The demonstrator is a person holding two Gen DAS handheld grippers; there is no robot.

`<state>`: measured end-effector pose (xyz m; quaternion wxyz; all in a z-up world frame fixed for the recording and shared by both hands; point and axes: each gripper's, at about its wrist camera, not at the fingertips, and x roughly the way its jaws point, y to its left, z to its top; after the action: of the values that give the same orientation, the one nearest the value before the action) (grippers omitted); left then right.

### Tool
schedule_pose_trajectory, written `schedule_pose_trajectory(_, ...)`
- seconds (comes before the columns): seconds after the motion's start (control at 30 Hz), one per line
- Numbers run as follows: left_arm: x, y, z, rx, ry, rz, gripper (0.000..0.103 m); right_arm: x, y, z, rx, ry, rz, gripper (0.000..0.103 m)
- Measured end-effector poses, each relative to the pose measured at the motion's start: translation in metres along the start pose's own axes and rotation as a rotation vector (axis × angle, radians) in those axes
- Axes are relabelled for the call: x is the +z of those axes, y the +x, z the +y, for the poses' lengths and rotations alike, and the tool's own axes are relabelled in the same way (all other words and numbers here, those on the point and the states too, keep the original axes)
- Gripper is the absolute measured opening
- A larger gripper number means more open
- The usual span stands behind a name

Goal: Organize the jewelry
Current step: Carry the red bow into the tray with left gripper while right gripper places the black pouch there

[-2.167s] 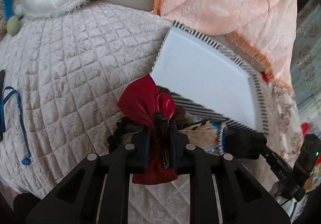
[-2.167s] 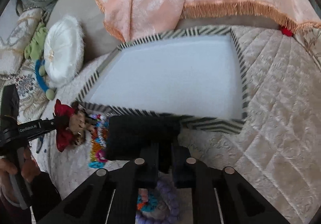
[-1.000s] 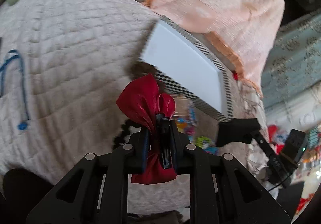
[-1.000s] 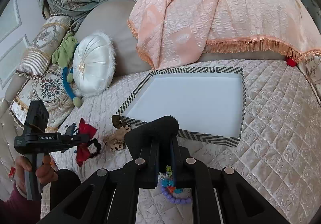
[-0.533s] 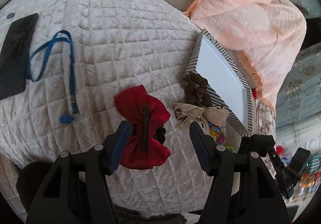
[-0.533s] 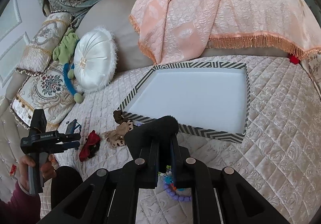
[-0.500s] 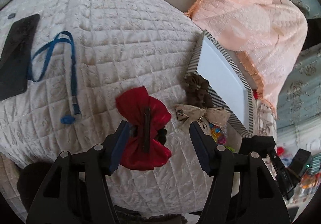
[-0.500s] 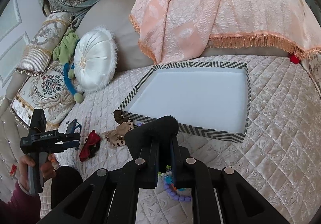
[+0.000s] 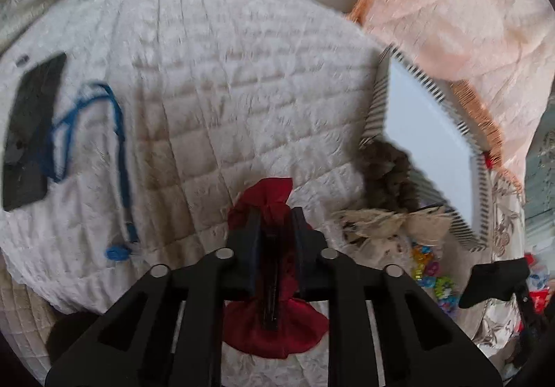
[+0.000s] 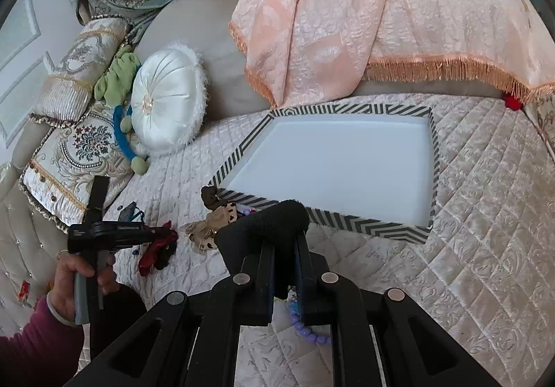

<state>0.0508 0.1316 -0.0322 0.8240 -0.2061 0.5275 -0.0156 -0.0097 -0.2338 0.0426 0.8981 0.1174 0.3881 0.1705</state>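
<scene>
My left gripper [image 9: 274,217] is shut on a red satin hair bow [image 9: 274,328] with a black clip, just above the quilted bed; it also shows in the right wrist view [image 10: 156,248]. My right gripper [image 10: 285,248] is shut on a black fuzzy hair piece [image 10: 267,224]. A striped-rim white tray [image 10: 347,217] lies ahead, also seen in the left wrist view [image 9: 378,109]. A beige bow [image 9: 388,227] and a brown scrunchie [image 9: 392,175] lie beside the tray's near corner. Colourful beads [image 9: 430,272] lie nearby.
A black phone [image 9: 31,137] and a blue lanyard [image 9: 118,158] lie on the quilt to the left. A round white cushion [image 10: 166,106], patterned pillows [image 10: 69,158] and a peach fringed blanket [image 10: 381,23] sit behind the tray. A purple bead bracelet [image 10: 308,331] lies under my right gripper.
My left gripper, open over the red bow half a second ago, has come down and shut on it. My right gripper still holds the black piece, nearly still.
</scene>
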Motion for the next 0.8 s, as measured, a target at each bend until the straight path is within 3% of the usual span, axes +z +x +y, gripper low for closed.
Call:
schedule_pose_trajectory(0.23, 0.016, -0.071, -0.012, -0.079, 0.042, -0.093, 0.014, 0.007, -0.005, -0.004, 0.014, 0.018, -0.034, 0.009)
schedule_pose_trajectory(0.37, 0.026, -0.083, -0.039, -0.110, 0.081, -0.106, 0.014, 0.017, -0.005, -0.010, 0.004, 0.030, -0.051, 0.009)
schedule_pose_trajectory(0.63, 0.060, -0.029, -0.122, -0.160, 0.162, -0.053, 0.014, 0.050, 0.017, -0.048, -0.073, 0.124, -0.069, 0.009)
schedule_pose_trajectory(0.8, 0.086, 0.022, -0.164, -0.171, 0.187, -0.004, 0.014, 0.057, 0.050, -0.083, -0.130, 0.196, 0.003, 0.009)
